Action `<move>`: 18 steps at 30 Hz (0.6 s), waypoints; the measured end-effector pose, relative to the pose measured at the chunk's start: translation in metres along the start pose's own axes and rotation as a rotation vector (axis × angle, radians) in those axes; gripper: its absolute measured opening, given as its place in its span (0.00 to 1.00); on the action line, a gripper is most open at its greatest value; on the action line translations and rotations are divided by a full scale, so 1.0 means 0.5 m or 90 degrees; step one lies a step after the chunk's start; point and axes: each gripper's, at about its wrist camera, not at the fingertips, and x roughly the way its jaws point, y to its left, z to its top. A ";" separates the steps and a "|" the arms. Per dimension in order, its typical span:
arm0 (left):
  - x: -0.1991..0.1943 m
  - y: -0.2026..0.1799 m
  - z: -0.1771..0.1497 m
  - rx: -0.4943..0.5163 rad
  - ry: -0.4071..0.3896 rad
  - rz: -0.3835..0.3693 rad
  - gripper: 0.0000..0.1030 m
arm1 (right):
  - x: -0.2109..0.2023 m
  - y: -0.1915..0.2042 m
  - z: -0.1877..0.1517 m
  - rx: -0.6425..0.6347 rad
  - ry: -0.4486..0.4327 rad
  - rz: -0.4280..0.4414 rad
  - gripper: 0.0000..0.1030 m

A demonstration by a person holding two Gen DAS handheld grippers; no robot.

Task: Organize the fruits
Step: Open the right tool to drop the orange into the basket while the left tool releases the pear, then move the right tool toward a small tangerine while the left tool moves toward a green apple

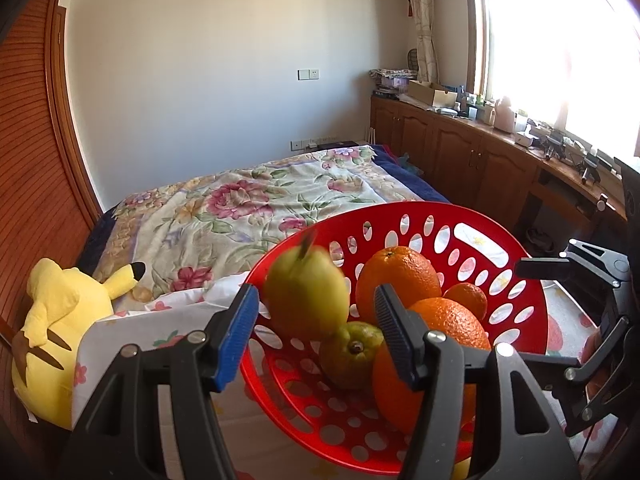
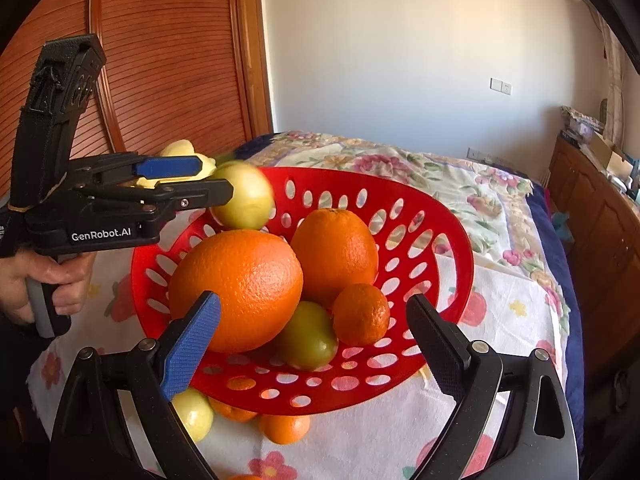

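A red perforated basket (image 2: 456, 256) sits tilted over a fruit-print cloth and holds two big oranges (image 2: 240, 288), a small mandarin (image 2: 362, 314) and a green pear (image 2: 310, 340). My right gripper (image 2: 313, 298) stands wide, its pads against the basket's near sides. One of its fingers (image 1: 540, 270) shows at the basket's rim (image 1: 400, 210) in the left wrist view. A yellow-green pear (image 1: 306, 292), blurred, is just past the tips of my left gripper (image 1: 316, 292), over the basket's edge. There is a gap between that pear and the pads, so the left gripper is open.
Loose fruit lies on the cloth by the basket's near edge: a yellow pear (image 2: 194, 414) and oranges (image 2: 285, 428). A yellow plush toy (image 1: 60, 320) sits at the left. The flowered bedspread (image 1: 248, 204) stretches behind, with wooden cabinets (image 1: 472, 156) along the right.
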 end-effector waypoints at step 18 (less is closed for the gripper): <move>-0.117 -0.028 -0.050 -0.014 -0.053 -0.029 0.63 | -0.064 0.011 -0.026 0.018 -0.023 -0.029 0.93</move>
